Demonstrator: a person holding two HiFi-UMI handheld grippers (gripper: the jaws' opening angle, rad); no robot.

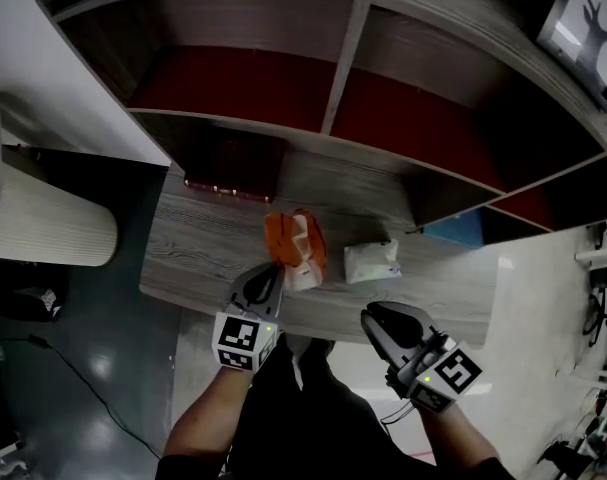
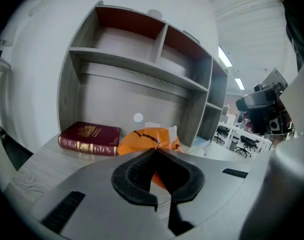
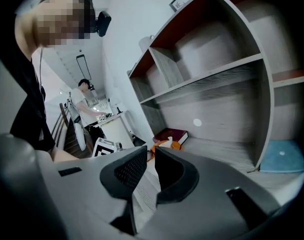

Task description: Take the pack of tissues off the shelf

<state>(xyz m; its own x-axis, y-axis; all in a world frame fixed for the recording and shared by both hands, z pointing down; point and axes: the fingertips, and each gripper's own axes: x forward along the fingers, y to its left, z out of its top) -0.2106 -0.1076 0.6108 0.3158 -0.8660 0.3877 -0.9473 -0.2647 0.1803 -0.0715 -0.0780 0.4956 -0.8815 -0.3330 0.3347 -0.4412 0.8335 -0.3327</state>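
Note:
An orange pack of tissues (image 1: 295,243) with white paper showing at its top lies on the grey wooden ledge (image 1: 203,258) below the shelves. A white tissue pack (image 1: 371,261) lies to its right. My left gripper (image 1: 271,269) hovers at the ledge's front edge, its tips just short of the orange pack (image 2: 146,140), jaws shut and empty. My right gripper (image 1: 369,317) hangs off the front edge, below the white pack, also shut with nothing in it. From the right gripper view the orange pack (image 3: 168,145) shows just past the gripper (image 3: 150,153).
A dark red book (image 1: 228,173) lies at the ledge's back left, left of the orange pack (image 2: 89,136). A blue object (image 1: 458,230) sits in the lower right compartment. A white ribbed cylinder (image 1: 43,230) stands at the left. The upper shelf bays (image 1: 283,88) hold nothing.

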